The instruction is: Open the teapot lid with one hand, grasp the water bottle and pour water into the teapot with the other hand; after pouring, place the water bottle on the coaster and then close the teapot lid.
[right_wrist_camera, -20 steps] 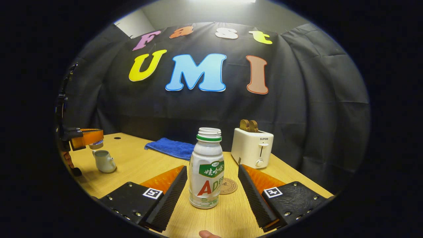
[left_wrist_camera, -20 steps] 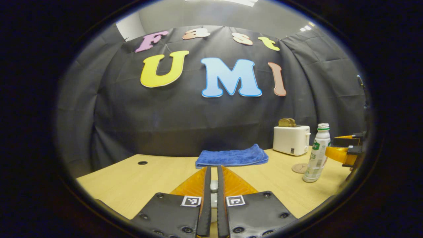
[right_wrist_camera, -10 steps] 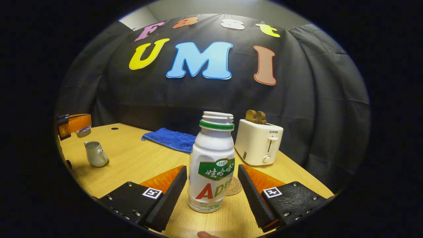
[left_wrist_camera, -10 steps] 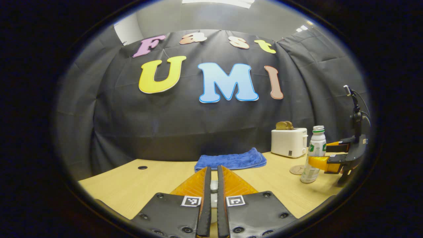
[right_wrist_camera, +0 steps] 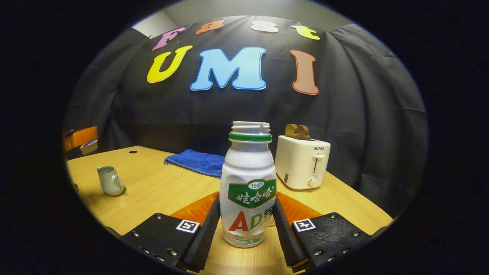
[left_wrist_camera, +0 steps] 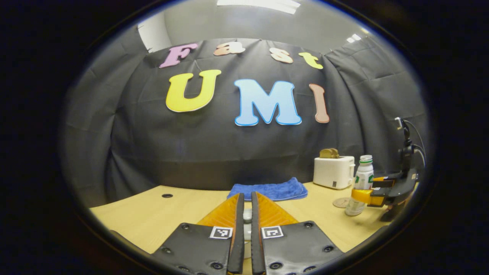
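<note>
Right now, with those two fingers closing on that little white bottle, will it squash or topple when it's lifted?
The water bottle looks like thin plastic, slightly dented, so it may flex in the right gripper. It's tall and narrow, so probably tippy. With no cap on, tilting could spill.

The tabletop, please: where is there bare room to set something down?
Bare table lies between the teapot, the blue towel and the water bottle. It is crowded on the right, with bottle, right gripper, coaster and toaster.
</note>
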